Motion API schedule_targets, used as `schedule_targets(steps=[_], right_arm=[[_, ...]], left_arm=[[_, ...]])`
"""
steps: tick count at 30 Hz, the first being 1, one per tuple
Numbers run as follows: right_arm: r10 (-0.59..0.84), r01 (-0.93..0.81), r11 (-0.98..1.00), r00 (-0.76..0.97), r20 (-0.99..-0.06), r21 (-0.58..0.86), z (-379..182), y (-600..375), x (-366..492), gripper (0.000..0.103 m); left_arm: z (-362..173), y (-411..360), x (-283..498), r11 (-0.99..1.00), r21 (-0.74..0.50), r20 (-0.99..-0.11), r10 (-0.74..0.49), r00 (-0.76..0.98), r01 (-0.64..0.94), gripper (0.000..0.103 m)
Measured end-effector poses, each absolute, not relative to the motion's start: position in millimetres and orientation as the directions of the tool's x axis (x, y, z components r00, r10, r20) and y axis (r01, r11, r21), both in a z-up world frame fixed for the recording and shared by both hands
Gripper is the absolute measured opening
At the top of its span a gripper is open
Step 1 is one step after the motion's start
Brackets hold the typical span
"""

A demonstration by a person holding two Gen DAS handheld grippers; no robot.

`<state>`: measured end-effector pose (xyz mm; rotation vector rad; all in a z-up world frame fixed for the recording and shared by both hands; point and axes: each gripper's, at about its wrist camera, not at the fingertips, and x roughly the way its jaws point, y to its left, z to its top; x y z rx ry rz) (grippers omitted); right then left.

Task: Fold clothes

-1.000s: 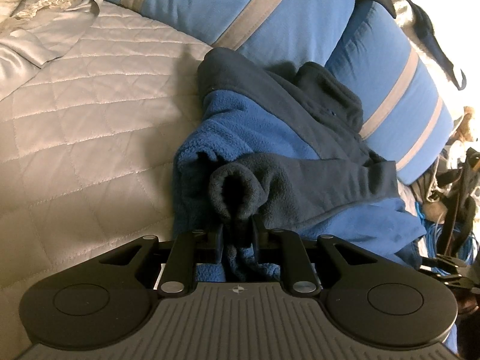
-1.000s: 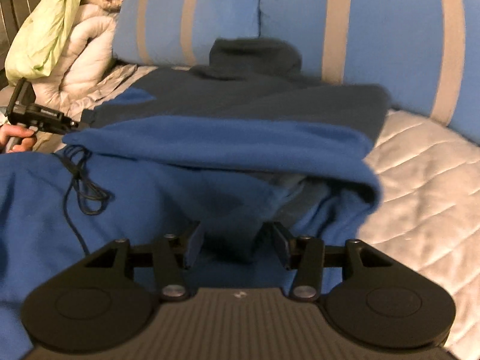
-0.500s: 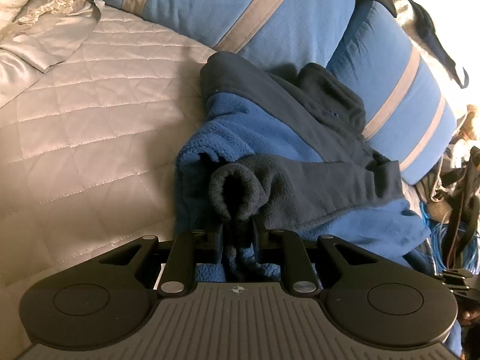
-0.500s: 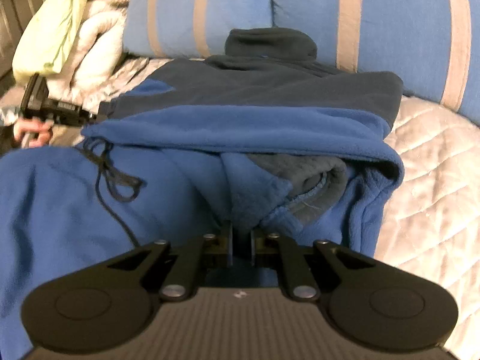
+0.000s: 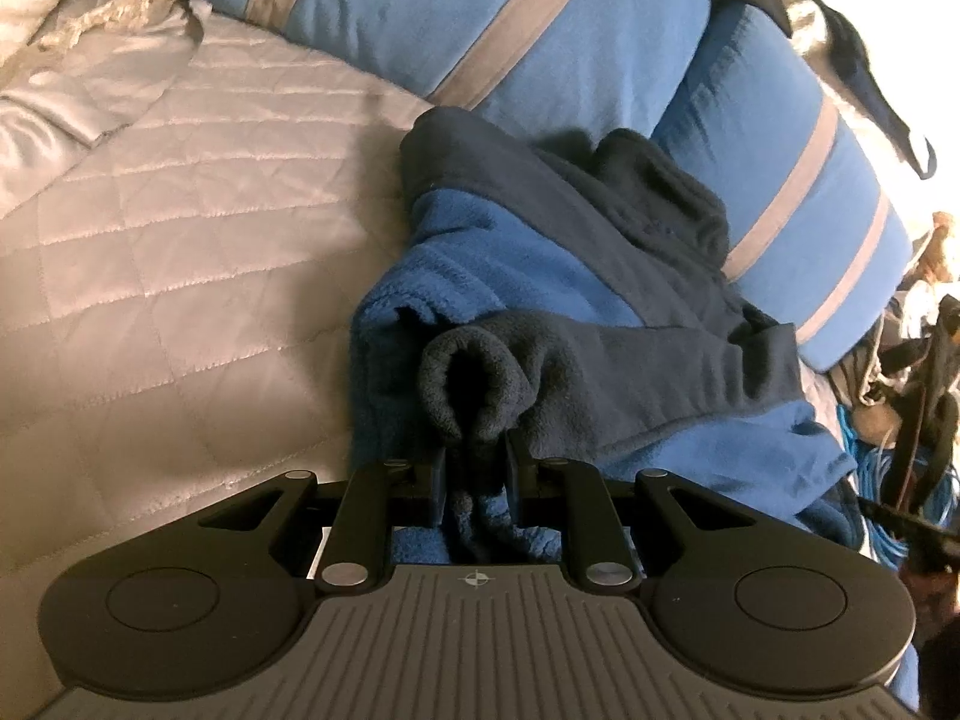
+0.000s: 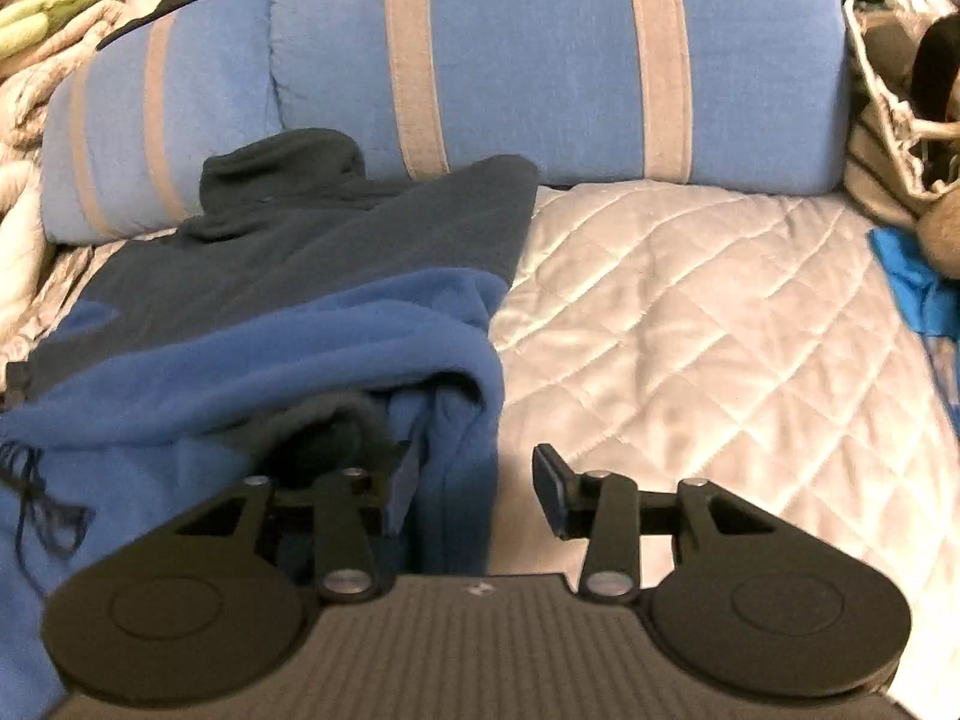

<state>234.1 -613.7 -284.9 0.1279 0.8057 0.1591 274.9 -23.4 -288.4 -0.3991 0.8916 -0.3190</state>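
Observation:
A blue fleece jacket (image 5: 510, 252) with navy shoulders and collar lies on a quilted cream bedspread (image 5: 180, 210), up against striped blue pillows. In the left wrist view my left gripper (image 5: 477, 477) is shut on the navy sleeve cuff (image 5: 474, 378), which bulges just beyond the fingers. The right wrist view shows the same jacket (image 6: 288, 312) folded at left, its right edge hanging by my right gripper (image 6: 474, 486). That gripper is open; the fleece edge lies against its left finger and the right finger is over bare bedspread (image 6: 690, 324).
Two blue pillows with tan stripes (image 6: 540, 60) line the bed's head. A pale crumpled blanket (image 6: 24, 120) sits far left, and a basket with clutter (image 6: 900, 96) far right. Blue cables (image 5: 882, 480) trail off the bed edge. A black drawstring (image 6: 36, 516) lies on the fleece.
My right gripper, shut on the fleece fold half a second ago, has opened and shifted right toward the bare quilt. The left gripper stays shut on the cuff, nearly unmoved.

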Motion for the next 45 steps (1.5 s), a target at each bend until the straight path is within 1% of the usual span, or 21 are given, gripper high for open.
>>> schedule_targets(steps=[1,2,3,4,8,10,11,12,14,17,19,20,21,23,25,34,35,37,39,41,45], right_arm=[[0.183,-0.095,0.982,0.68,-0.71,0.163,-289.1,-611.8,239.9,0.06],[0.183,-0.105,0.983,0.677,-0.713,0.152,-293.0,-609.6,244.3,0.052],[0.177,-0.112,0.984,0.673,-0.718,0.138,-296.0,-608.0,247.2,0.021],[0.167,-0.115,0.986,0.67,-0.723,0.121,-298.5,-606.9,249.7,0.017],[0.131,-0.115,0.991,0.685,-0.717,0.071,-297.3,-610.4,253.2,0.016],[0.12,-0.14,0.99,0.69,-0.714,0.032,-296.6,-608.9,251.3,0.017],[0.113,-0.149,0.989,0.692,-0.713,0.012,-296.2,-606.9,250.6,0.021],[0.106,-0.151,0.989,0.693,-0.713,0.0,-296.1,-606.2,250.2,0.03],[0.093,-0.149,0.989,0.697,-0.711,-0.017,-296.1,-606.5,249.6,0.04],[0.102,-0.146,0.989,0.703,-0.704,-0.003,-294.2,-609.4,247.6,0.048],[0.11,-0.143,0.99,0.704,-0.701,0.012,-293.8,-610.7,247.1,0.054],[0.107,-0.138,0.99,0.707,-0.699,0.012,-293.3,-611.0,247.1,0.059],[0.104,-0.133,0.991,0.71,-0.697,0.013,-292.6,-611.2,247.2,0.065],[0.11,-0.124,0.992,0.714,-0.692,0.03,-290.6,-612.1,246.8,0.066],[0.117,-0.117,0.992,0.721,-0.683,0.046,-289.2,-612.2,245.2,0.066],[0.113,-0.089,0.994,0.755,-0.646,0.069,-287.2,-611.6,242.7,0.065],[0.112,-0.088,0.994,0.756,-0.645,0.07,-287.3,-611.7,243.0,0.065],[0.112,-0.087,0.994,0.756,-0.645,0.071,-288.0,-612.0,243.8,0.065],[0.112,-0.089,0.994,0.755,-0.646,0.068,-289.0,-612.5,244.3,0.065],[0.106,-0.087,0.994,0.754,-0.648,0.062,-290.0,-613.2,244.9,0.065],[0.094,-0.077,0.996,0.754,-0.65,0.054,-292.0,-615.9,245.0,0.065]], left_arm=[[-286.6,-23.3,274.2,0.881,-0.462,-0.683,-0.43,0.59,0.108,0.02],[-284.7,-23.0,273.7,0.88,-0.462,-0.682,-0.433,0.59,0.111,0.02],[-282.8,-22.7,273.3,0.879,-0.462,-0.681,-0.435,0.59,0.115,0.021],[-280.9,-22.4,272.8,0.879,-0.463,-0.679,-0.437,0.589,0.119,0.021],[-277.0,-24.2,271.6,0.882,-0.454,-0.692,-0.437,0.574,0.124,0.021],[-275.4,-25.8,271.0,0.888,-0.442,-0.708,-0.432,0.558,0.126,0.021],[-273.1,-26.7,270.4,0.895,-0.428,-0.721,-0.423,0.549,0.127,0.023],[-270.3,-27.5,269.7,0.903,-0.411,-0.735,-0.411,0.538,0.129,0.027],[-259.8,-27.8,266.3,0.922,-0.362,-0.756,-0.378,0.535,0.14,0.029],[-238.6,-36.9,266.0,0.92,-0.323,-0.734,-0.391,0.555,0.221,0.031],[-223.9,-48.2,269.1,0.912,-0.29,-0.714,-0.408,0.569,0.291,0.04],[-216.6,-53.9,270.6,0.906,-0.272,-0.703,-0.417,0.576,0.325,0.052],[-209.2,-59.6,272.1,0.899,-0.253,-0.693,-0.426,0.582,0.358,0.059],[-203.8,-86.7,285.0,0.879,-0.192,-0.685,-0.439,0.581,0.437,0.06],[-207.5,-115.5,301.5,0.846,-0.171,-0.691,-0.468,0.55,0.505,0.061],[-260.3,-181.7,356.2,0.773,-0.132,-0.753,-0.485,0.444,0.621,0.06],[-266.2,-188.8,362.2,0.764,-0.129,-0.76,-0.486,0.432,0.632,0.059],[-277.1,-200.1,371.5,0.749,-0.126,-0.772,-0.486,0.41,0.651,0.049],[-281.9,-202.3,373.8,0.746,-0.134,-0.782,-0.484,0.393,0.652,0.01],[-281.6,-199.5,373.1,0.756,-0.128,-0.779,-0.477,0.407,0.642,0.006],[-271.5,-185.1,366.8,0.797,-0.117,-0.738,-0.469,0.485,0.593,0.005]])
